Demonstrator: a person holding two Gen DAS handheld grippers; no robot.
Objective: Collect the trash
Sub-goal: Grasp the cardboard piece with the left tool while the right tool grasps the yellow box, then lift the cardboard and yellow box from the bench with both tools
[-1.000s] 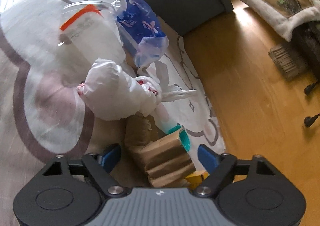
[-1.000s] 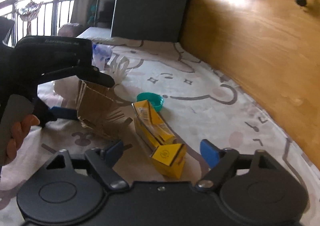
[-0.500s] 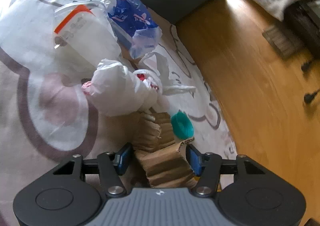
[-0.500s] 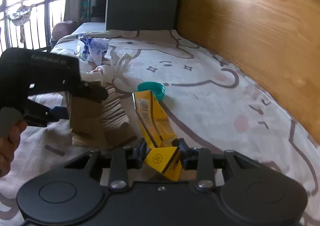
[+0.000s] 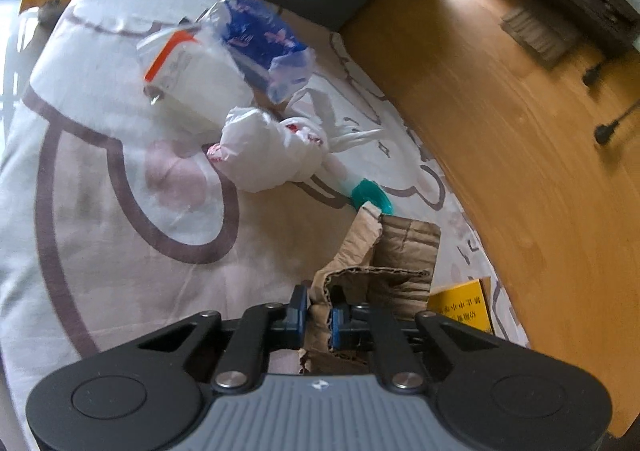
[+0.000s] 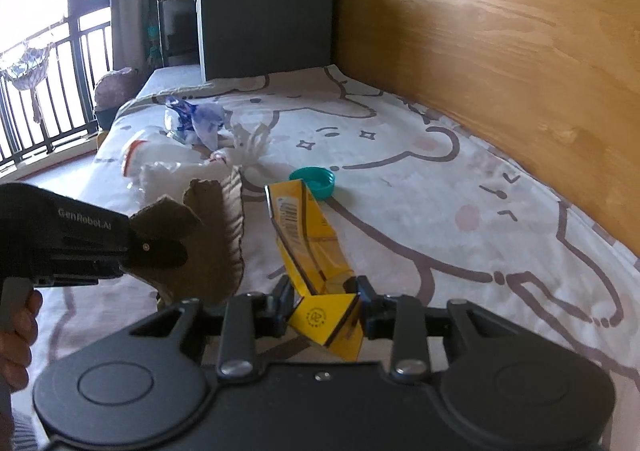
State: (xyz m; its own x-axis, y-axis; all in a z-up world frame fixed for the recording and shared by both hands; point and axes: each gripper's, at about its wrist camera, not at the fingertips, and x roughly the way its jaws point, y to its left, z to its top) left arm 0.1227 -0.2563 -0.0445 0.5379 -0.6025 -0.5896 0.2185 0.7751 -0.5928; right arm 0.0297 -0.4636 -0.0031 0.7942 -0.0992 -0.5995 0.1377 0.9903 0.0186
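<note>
On the printed bedsheet (image 6: 400,187), left jaws clamp torn cardboard (image 5: 384,275), right jaws clamp the yellow carton (image 6: 320,291)

The cardboard piece (image 5: 384,251) is brown paper, rough and wavy at its torn edge. The yellow carton (image 6: 316,251) is smooth and a bit shiny. The white bag (image 5: 268,151) is thin, crinkly plastic. The teal cap (image 6: 314,181) is smooth plastic. The sheet (image 6: 420,191) is soft, matt cloth. The floor (image 5: 520,131) is shiny wood. The left gripper (image 5: 318,317) is matt black plastic.
</note>
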